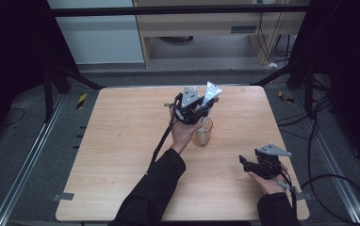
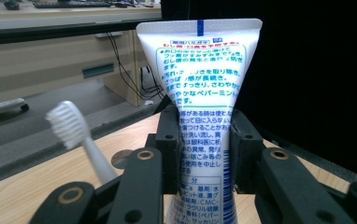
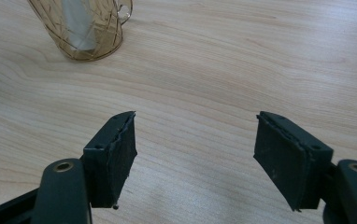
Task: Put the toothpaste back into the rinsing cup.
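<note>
Your left gripper [image 2: 203, 154] clamps a flat white printed tube [image 2: 203, 88] at frame centre, above the ribbed amber glass [image 1: 202, 132] — a bristled toothbrush [image 2: 76, 135] beside it. Your right gripper [image 3: 195, 154] gapes over pale woodgrain table [image 3: 223, 60].

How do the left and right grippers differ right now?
The left gripper is shut on a toothpaste tube; the right gripper is open, with bare table between its jaws. In the high view the left gripper is held up over the amber glass cup, while the right gripper sits low near the table's right edge. Both are black, two-jawed and hand-held.
</note>
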